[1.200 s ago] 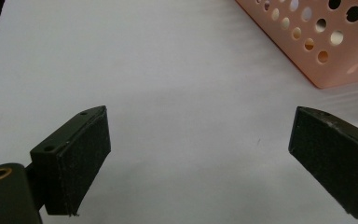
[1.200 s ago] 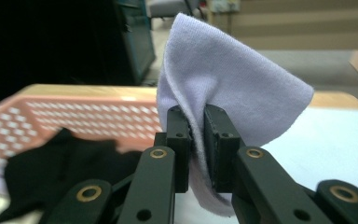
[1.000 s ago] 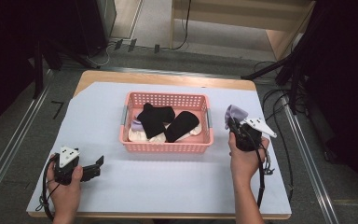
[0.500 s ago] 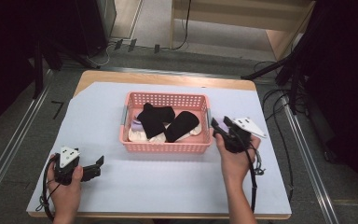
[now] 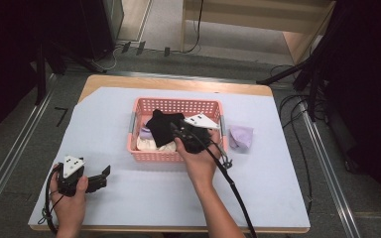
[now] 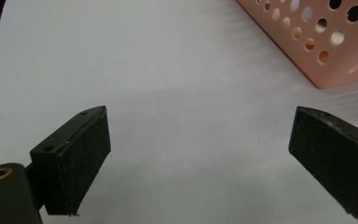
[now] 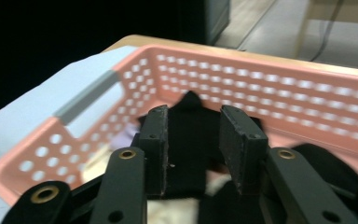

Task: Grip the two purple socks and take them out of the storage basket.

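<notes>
Socks fill the pink basket at the middle of the white table cover: black ones on top, pale and lilac ones beneath, while one lilac piece lies on the cover just right of the basket. The right gripper hangs over the near right part of the basket with its jaws part-way apart on either side of a black sock; whether the pads already press the cloth cannot be told, though the sock seems to stand between them. The left gripper rests low at the near left of the table, jaws spread wide over bare cover, with a corner of the basket far to its right. The step in hand looks like lifting one black sock out of the heap. To do it well, the jaws should bite a single thick fold near the sock's middle, not a loose edge, then rise straight up so the neighbours stay behind and the basket rim is cleared before swinging right
</notes>
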Demonstrator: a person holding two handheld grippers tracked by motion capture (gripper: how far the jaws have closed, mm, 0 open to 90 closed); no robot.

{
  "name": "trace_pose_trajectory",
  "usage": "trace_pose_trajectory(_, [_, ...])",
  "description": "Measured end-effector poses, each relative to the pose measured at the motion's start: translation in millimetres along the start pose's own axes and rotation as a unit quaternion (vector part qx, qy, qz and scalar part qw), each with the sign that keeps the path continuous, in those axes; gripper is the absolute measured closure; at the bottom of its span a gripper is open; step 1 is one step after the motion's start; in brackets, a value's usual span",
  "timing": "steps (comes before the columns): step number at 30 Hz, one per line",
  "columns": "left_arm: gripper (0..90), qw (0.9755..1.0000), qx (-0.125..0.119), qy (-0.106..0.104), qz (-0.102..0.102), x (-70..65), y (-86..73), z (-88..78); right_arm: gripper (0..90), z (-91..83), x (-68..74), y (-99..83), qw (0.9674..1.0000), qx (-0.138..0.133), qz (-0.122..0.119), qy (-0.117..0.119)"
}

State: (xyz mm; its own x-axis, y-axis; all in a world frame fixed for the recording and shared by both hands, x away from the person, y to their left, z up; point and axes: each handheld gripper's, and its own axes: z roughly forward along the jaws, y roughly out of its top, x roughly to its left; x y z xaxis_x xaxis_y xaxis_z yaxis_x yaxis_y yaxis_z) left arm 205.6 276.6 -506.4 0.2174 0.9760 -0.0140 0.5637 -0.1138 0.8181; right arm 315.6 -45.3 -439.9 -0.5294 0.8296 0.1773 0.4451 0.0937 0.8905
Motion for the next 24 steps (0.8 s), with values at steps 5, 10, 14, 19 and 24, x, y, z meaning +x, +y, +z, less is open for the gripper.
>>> trace_pose_trajectory(5, [6.1,1.0000,0.002,-0.001,0.000,0.2,0.1,-0.4,68.5,28.4,24.5,4.6,0.9990,0.033,-0.023,0.018])
trace_pose_trajectory(10, [6.1,1.0000,0.000,-0.001,0.000,0.2,0.0,-0.2,70.3,53.0,38.6,5.8,0.9966,0.070,-0.033,0.028])
trace_pose_trajectory(14, [6.1,1.0000,-0.001,-0.001,-0.003,0.1,0.0,-0.1,71.9,70.9,48.2,9.0,0.9927,0.111,-0.040,0.025])
trace_pose_trajectory(19, [6.1,1.0000,0.001,0.000,-0.002,0.2,0.1,0.1,77.1,88.2,53.3,9.3,0.9848,0.174,-0.010,0.001])
trace_pose_trajectory(24, [6.1,1.0000,0.001,0.000,0.000,0.1,0.2,-0.2,76.4,97.0,58.0,10.5,0.9786,0.206,0.000,0.001])
